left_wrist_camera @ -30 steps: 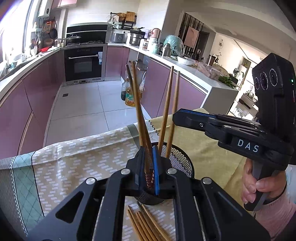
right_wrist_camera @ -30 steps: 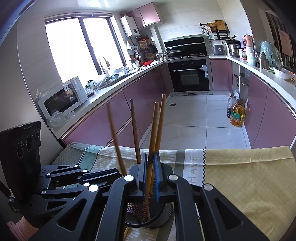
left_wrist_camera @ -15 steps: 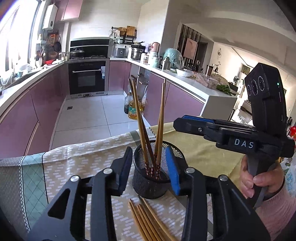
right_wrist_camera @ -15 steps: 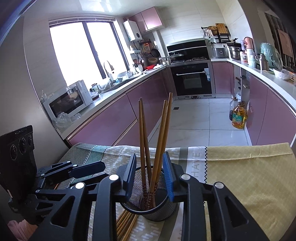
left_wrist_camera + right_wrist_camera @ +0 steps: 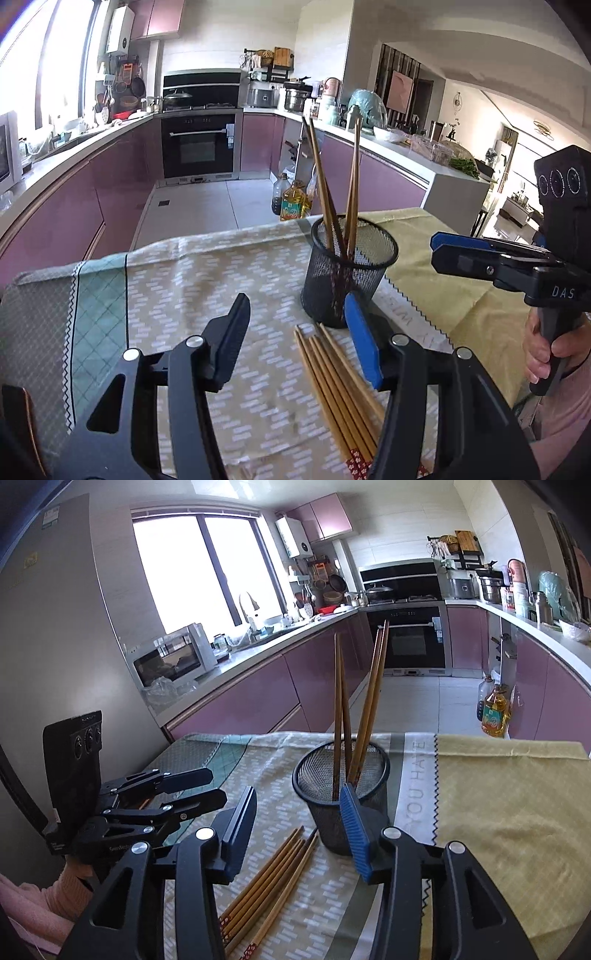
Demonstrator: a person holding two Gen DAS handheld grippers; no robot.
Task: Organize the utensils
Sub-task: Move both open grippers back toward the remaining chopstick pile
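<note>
Four chopsticks [image 5: 334, 192] in mesh cup [image 5: 351, 273], loose bundle [image 5: 340, 391] cut off

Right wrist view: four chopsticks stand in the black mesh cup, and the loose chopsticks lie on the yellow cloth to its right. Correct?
Not quite. The four chopsticks do stand in the black mesh cup, but the loose chopsticks lie on the white-patterned cloth in front of the cup and to its left, not on the yellow cloth. The right wrist view shows this.
</note>
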